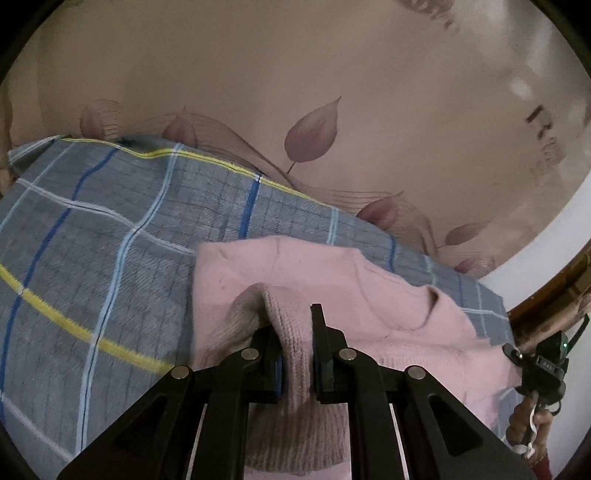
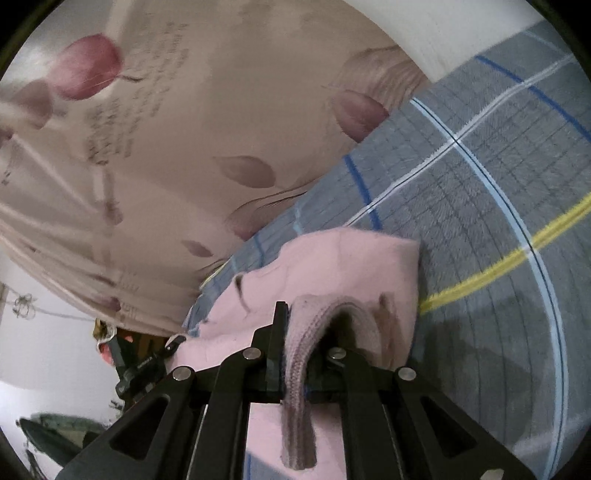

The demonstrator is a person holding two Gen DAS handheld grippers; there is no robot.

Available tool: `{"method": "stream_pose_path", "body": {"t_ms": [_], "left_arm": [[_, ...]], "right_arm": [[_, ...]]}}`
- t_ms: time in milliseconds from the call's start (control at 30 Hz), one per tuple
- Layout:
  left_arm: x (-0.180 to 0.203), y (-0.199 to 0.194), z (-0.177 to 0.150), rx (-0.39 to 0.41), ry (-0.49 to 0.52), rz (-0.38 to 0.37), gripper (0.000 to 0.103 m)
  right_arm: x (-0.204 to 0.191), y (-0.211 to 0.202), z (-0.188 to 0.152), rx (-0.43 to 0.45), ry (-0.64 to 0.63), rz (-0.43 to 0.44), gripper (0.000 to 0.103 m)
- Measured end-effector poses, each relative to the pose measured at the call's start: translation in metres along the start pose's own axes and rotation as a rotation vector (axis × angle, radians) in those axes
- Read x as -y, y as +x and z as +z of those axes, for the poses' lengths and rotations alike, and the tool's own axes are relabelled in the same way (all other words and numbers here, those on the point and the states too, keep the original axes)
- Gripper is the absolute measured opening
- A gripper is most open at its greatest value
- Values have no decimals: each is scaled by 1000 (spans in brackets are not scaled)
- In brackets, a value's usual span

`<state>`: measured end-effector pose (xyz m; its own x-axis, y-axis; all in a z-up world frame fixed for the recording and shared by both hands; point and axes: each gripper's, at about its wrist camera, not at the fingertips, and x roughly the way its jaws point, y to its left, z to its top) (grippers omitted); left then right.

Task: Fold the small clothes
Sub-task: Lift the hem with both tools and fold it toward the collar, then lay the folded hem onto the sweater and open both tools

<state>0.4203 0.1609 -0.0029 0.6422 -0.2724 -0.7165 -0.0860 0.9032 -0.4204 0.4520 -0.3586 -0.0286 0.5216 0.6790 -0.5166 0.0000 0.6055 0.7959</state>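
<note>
A small pink knitted garment (image 1: 369, 306) lies on a grey-blue checked blanket (image 1: 92, 236). My left gripper (image 1: 297, 332) is shut on a ribbed pink edge of the garment, which bunches up between the fingers. In the right wrist view the same pink garment (image 2: 332, 266) shows, and my right gripper (image 2: 299, 343) is shut on another ribbed edge that hangs down between the jaws. The right gripper also shows at the far right of the left wrist view (image 1: 539, 365), and the left gripper at the lower left of the right wrist view (image 2: 147, 365).
The checked blanket (image 2: 498, 206) covers a bed. Behind it is a beige sheet with a purple leaf print (image 1: 314, 133), also in the right wrist view (image 2: 166, 166). A white wall (image 2: 461, 33) and a wooden bed frame (image 1: 554, 291) border the bed.
</note>
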Motion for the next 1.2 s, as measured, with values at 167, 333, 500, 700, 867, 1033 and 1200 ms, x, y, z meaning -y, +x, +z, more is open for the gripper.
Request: {"method": "stream_pose_path", "body": {"t_ms": [167, 333, 500, 700, 867, 1033, 1200], "left_arm": [[-17, 22, 7, -24, -127, -49, 17], [-34, 9, 9, 61, -220, -75, 23], [-42, -41, 11, 264, -227, -18, 71], [-15, -53, -11, 41, 26, -83, 73], [8, -22, -48, -200, 145, -112, 73], [27, 14, -48, -291, 126, -156, 73], [35, 53, -11, -242, 85, -111, 73]], "right_arm": [[32, 16, 9, 21, 146, 58, 16], [53, -6, -1, 122, 255, 225, 52], [51, -37, -15, 174, 222, 278, 61], [7, -32, -47, -5, -31, 202, 61], [-40, 8, -69, -191, -295, 43, 60], [-68, 50, -61, -275, -404, -92, 60], [-77, 63, -19, -115, -386, -163, 60]]}}
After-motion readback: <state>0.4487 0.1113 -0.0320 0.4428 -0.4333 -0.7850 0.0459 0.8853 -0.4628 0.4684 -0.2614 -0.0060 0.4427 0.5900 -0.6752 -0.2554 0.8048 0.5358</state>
